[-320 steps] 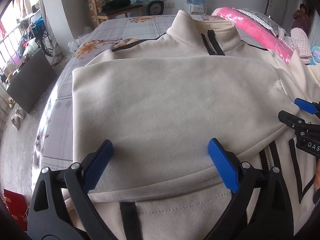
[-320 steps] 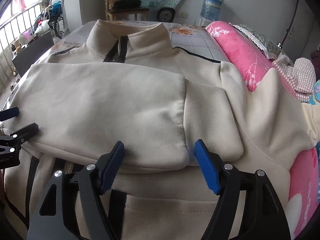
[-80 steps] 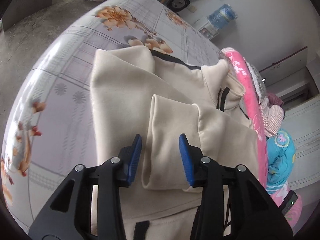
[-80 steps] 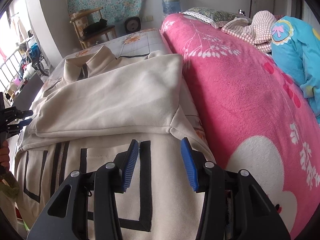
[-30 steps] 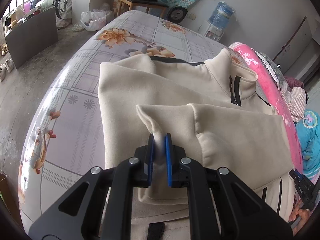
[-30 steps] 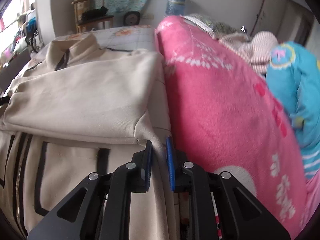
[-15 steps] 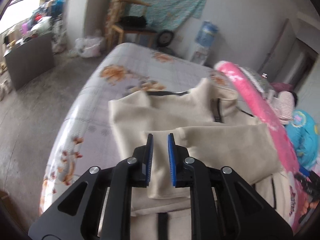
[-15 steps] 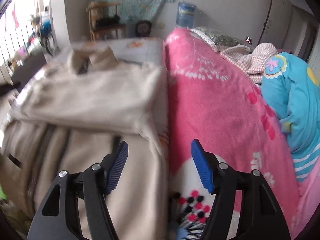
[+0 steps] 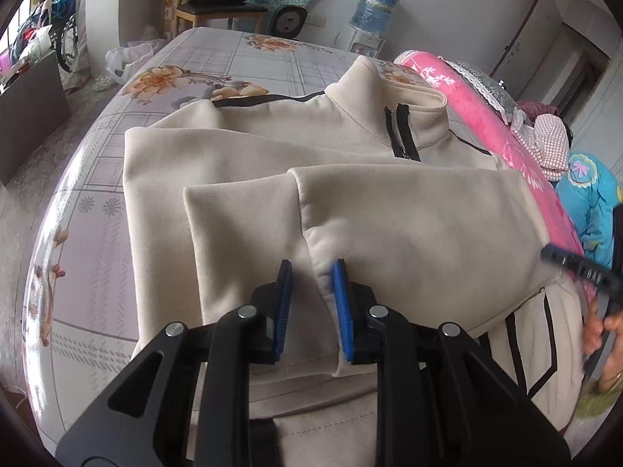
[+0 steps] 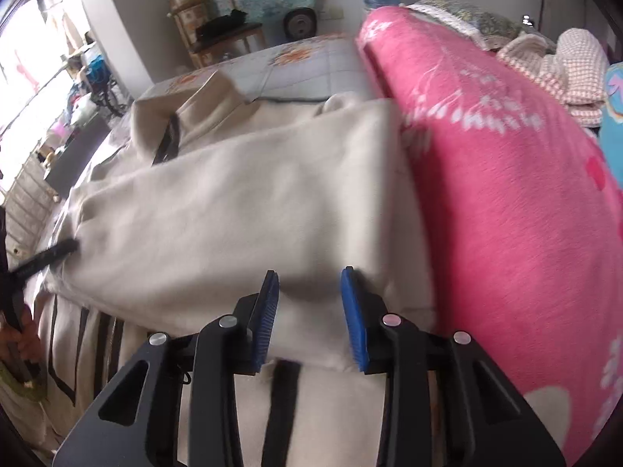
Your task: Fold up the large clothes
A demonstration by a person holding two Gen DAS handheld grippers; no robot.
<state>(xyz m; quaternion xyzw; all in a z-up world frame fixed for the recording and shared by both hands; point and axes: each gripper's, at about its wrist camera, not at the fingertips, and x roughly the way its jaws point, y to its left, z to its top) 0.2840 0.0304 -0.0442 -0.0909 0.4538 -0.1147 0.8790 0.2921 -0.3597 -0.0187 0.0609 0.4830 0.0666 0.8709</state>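
Observation:
A cream zip-up jacket (image 9: 409, 225) with black trim lies on the bed, collar at the far end, both sleeves folded across its chest. My left gripper (image 9: 313, 303) hovers over the left sleeve's cuff fold. Its jaws are opening, the blue pads a little apart, and cloth shows in the gap with nothing pinched. My right gripper (image 10: 311, 313) hangs over the folded sleeve's near right corner (image 10: 373, 268). Its jaws are closing, and the pads are clear of the cloth. Each gripper shows at the edge of the other's view: the right gripper (image 9: 576, 268), the left gripper (image 10: 50, 257).
A thick pink blanket (image 10: 506, 194) is heaped along the jacket's right side, with a checked cloth (image 10: 560, 62) and a teal garment (image 9: 592, 202) beyond. The floral bedsheet (image 9: 218, 66) lies bare left of and behind the jacket. A wooden chair (image 9: 218, 4) and a water bottle (image 9: 375, 4) stand by the far wall.
The left gripper let go of the sleeve cuff it pinched and its pads stand further apart. The right gripper released the jacket's edge, opened wide, then narrowed, and moved over the folded sleeve.

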